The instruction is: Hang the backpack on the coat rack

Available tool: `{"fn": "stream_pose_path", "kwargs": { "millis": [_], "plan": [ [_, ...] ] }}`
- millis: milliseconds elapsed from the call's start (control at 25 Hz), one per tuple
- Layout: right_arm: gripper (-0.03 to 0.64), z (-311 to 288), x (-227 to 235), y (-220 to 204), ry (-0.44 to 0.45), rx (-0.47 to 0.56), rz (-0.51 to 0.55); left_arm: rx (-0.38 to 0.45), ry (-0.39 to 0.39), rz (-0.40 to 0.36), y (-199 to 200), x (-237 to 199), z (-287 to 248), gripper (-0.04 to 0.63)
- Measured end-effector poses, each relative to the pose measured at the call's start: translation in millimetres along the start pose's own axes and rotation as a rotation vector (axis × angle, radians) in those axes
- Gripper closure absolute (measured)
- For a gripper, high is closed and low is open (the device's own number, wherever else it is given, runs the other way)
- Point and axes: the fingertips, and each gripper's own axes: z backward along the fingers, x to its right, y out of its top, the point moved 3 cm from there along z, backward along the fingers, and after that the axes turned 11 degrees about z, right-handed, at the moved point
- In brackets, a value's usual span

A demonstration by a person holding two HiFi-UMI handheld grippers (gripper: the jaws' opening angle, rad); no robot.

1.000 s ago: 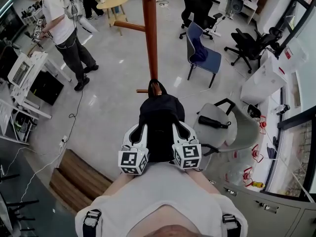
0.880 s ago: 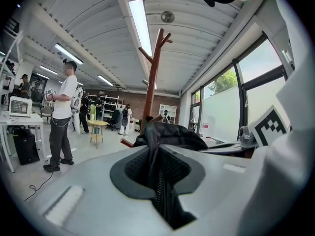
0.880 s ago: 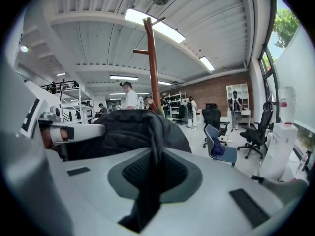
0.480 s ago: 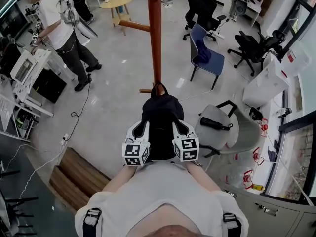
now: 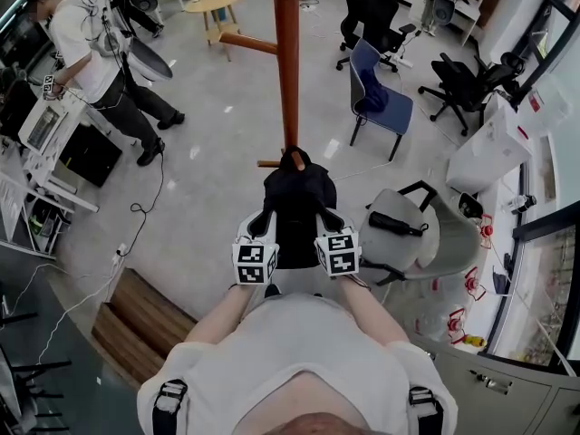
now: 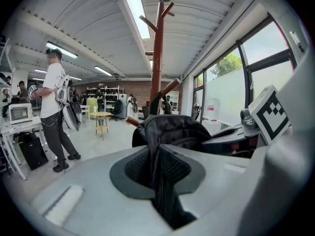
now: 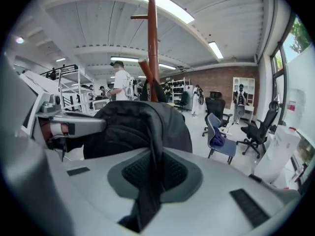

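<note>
A black backpack (image 5: 297, 202) hangs between my two grippers in front of the brown wooden coat rack (image 5: 287, 62). Its top loop lies at the tip of a low peg (image 5: 296, 160); whether it is hooked over the peg I cannot tell. My left gripper (image 5: 264, 226) is shut on a strap at the bag's left side, and dark strap fabric (image 6: 158, 181) is pinched between its pads. On the right side my right gripper (image 5: 328, 224) is shut on the other strap (image 7: 147, 181). The rack's pole (image 6: 157, 58) rises just behind the bag (image 6: 170, 129).
A person (image 5: 91, 48) stands by a white bench at the far left. A blue chair (image 5: 376, 98) and black office chairs (image 5: 462, 84) stand right of the rack. A grey seat (image 5: 403, 234) is close on my right, a wooden step (image 5: 136, 320) on my left.
Both grippers have sunk with the backpack and moved closer to the rack's pole. The bag's top loop now sits at the low peg. The grips are unchanged.
</note>
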Motion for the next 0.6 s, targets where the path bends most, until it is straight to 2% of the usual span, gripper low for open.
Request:
{"fn": "stream_pose_path", "kwargs": {
  "millis": [360,600],
  "plan": [
    [0.575,-24.4,-5.0,-17.4,0.010,-0.119,0.051,-0.130,0.086,0.040,-26.0,-20.4,-20.5,0.532],
    [0.575,-31.6,-4.5,-22.3,0.014,-0.165,0.078,-0.171,0.107,0.016,-33.2,-25.5,-26.0,0.517]
  ]
}}
